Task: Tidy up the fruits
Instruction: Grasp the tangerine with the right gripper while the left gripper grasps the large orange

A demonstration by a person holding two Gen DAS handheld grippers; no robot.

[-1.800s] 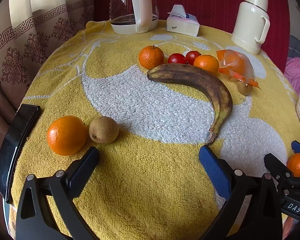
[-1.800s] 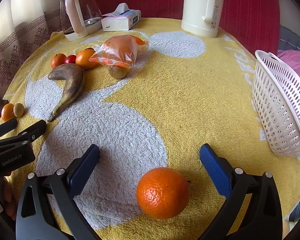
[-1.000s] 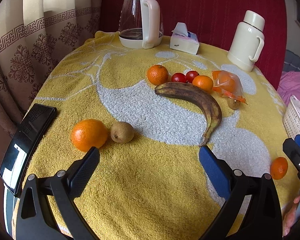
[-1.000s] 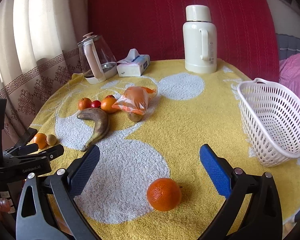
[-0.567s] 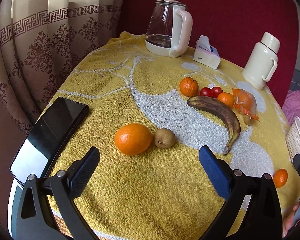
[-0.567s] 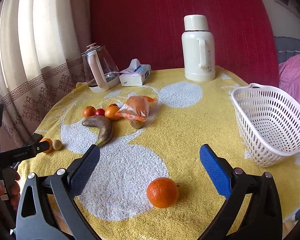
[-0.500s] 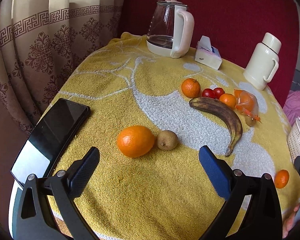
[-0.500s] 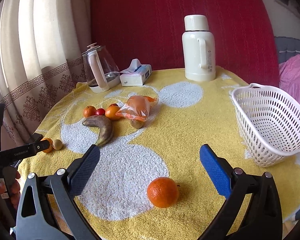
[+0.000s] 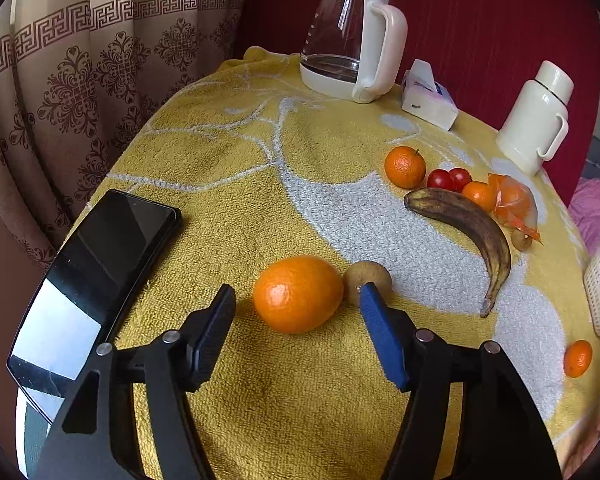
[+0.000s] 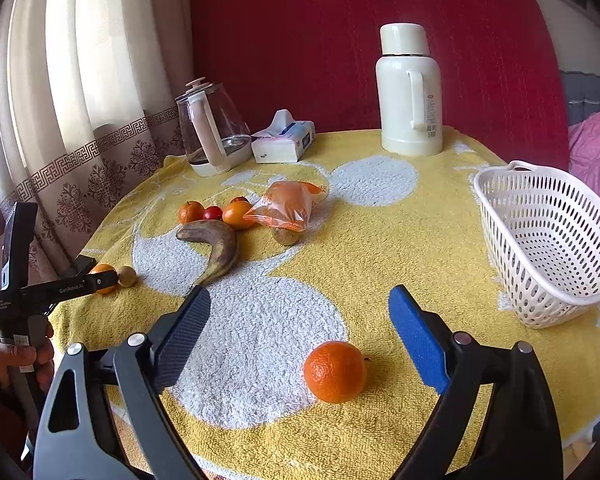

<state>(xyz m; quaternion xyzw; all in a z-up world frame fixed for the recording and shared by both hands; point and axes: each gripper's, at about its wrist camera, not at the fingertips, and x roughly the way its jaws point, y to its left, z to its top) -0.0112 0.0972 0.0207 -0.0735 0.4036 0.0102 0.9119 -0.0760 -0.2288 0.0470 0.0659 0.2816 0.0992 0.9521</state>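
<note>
On the yellow towel a large orange (image 9: 298, 294) lies between the fingers of my left gripper (image 9: 296, 295). The jaws are closing, with a gap still showing on each side. A brown kiwi (image 9: 370, 276) touches the orange's right side, just behind the right fingertip. My right gripper (image 10: 300, 298) hovers over a smaller orange (image 10: 335, 372) that sits between its fingers; these jaws are closing too, well apart from the fruit. A dark banana (image 9: 472, 228), mandarins (image 9: 405, 167), tomatoes (image 9: 448, 179) and a bag of fruit (image 9: 514, 200) lie farther back.
A white basket (image 10: 540, 240) stands at the table's right edge. A phone (image 9: 100, 268) lies at the left edge by the curtain. A glass kettle (image 9: 352, 56), tissue box (image 9: 430, 100) and thermos (image 9: 536, 120) line the back. A hand (image 10: 20, 356) holds the left gripper.
My left gripper has shifted left until the large orange sits between its fingers, and its jaws have narrowed markedly. The right gripper's jaws have narrowed a little; its view is otherwise the same.
</note>
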